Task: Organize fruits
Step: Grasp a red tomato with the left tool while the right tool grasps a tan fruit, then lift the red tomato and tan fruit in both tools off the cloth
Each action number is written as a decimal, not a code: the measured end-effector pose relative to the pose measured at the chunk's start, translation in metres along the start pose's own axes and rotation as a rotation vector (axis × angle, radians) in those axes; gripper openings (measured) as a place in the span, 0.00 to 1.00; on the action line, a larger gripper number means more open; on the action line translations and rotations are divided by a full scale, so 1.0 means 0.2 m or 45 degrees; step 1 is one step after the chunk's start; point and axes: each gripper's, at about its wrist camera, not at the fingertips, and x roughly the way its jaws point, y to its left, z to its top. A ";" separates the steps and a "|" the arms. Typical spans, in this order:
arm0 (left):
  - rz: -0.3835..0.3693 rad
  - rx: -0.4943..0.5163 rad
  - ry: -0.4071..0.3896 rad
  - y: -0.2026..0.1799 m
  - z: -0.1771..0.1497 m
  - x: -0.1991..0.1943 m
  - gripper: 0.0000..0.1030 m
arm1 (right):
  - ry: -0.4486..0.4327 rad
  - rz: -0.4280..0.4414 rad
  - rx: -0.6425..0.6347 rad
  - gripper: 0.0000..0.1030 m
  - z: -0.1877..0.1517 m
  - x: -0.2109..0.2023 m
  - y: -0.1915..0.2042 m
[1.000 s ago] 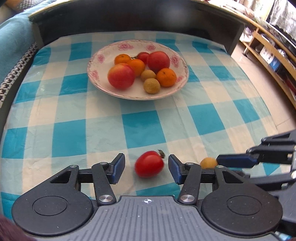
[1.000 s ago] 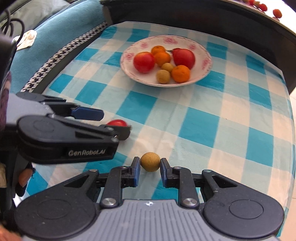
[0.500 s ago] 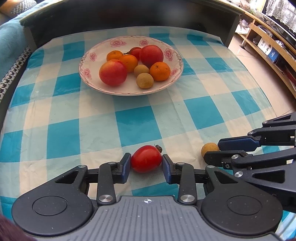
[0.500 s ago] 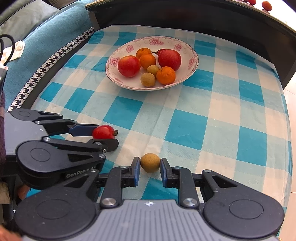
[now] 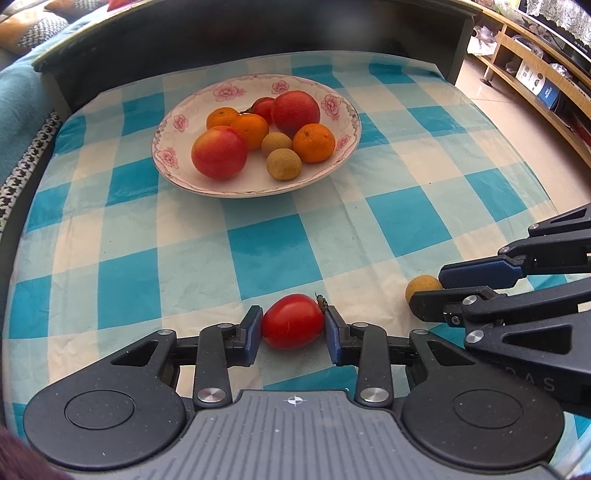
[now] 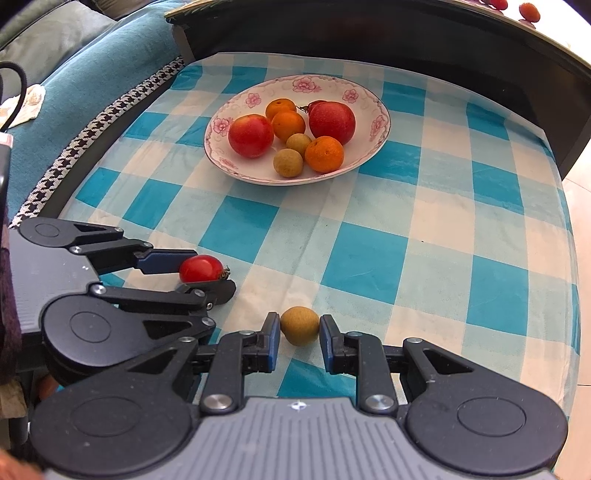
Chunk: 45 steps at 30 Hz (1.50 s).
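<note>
My left gripper (image 5: pixel 293 334) is shut on a red cherry tomato (image 5: pixel 293 321), low over the checked cloth; both also show in the right wrist view, gripper (image 6: pixel 207 271) and tomato (image 6: pixel 201 268). My right gripper (image 6: pixel 297 338) is shut on a small tan longan (image 6: pixel 299 325), which also shows in the left wrist view (image 5: pixel 423 287) between the right gripper's fingers (image 5: pixel 480 275). A white floral plate (image 5: pixel 207 186) (image 6: pixel 258 179) farther back holds two red apples, oranges, longans and a small tomato.
The blue and white checked cloth (image 5: pixel 273 251) covers the table. A dark raised ledge (image 5: pixel 258 33) runs behind the plate. A teal sofa (image 6: pixel 92 62) lies left. A wooden shelf (image 5: pixel 535 70) stands at the far right.
My left gripper has closed from open onto the tomato. Both grippers have lifted slightly with their fruits and drawn nearer the plate.
</note>
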 end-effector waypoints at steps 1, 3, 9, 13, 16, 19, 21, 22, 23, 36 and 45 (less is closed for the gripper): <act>0.005 0.003 0.000 0.00 0.00 0.00 0.42 | -0.001 -0.004 -0.002 0.25 0.00 0.00 0.00; 0.009 0.008 -0.004 -0.01 0.00 -0.01 0.41 | -0.002 -0.008 -0.003 0.25 0.00 0.00 0.00; 0.005 -0.007 -0.028 0.01 -0.01 -0.05 0.41 | -0.004 -0.016 -0.012 0.25 0.00 0.00 0.01; 0.004 -0.024 -0.031 0.04 -0.03 -0.07 0.41 | -0.007 -0.011 -0.022 0.25 0.01 0.00 0.03; 0.001 -0.040 -0.033 0.06 -0.05 -0.07 0.42 | -0.011 -0.008 -0.031 0.25 0.02 0.01 0.05; 0.002 -0.059 -0.037 0.09 -0.05 -0.08 0.41 | -0.018 -0.012 -0.042 0.25 0.03 0.01 0.07; -0.002 -0.072 -0.039 0.11 -0.05 -0.08 0.42 | -0.023 -0.013 -0.041 0.25 0.03 0.01 0.07; -0.001 -0.075 -0.040 0.11 -0.04 -0.07 0.42 | -0.024 -0.014 -0.041 0.25 0.04 0.01 0.07; 0.000 -0.077 -0.040 0.11 -0.04 -0.07 0.42 | -0.024 -0.018 -0.043 0.25 0.04 0.01 0.07; 0.020 -0.021 -0.028 0.08 -0.03 -0.02 0.44 | 0.035 -0.022 -0.037 0.25 0.04 0.08 0.03; -0.012 -0.022 -0.036 0.08 -0.03 -0.02 0.50 | 0.049 0.017 -0.004 0.31 0.06 0.09 0.00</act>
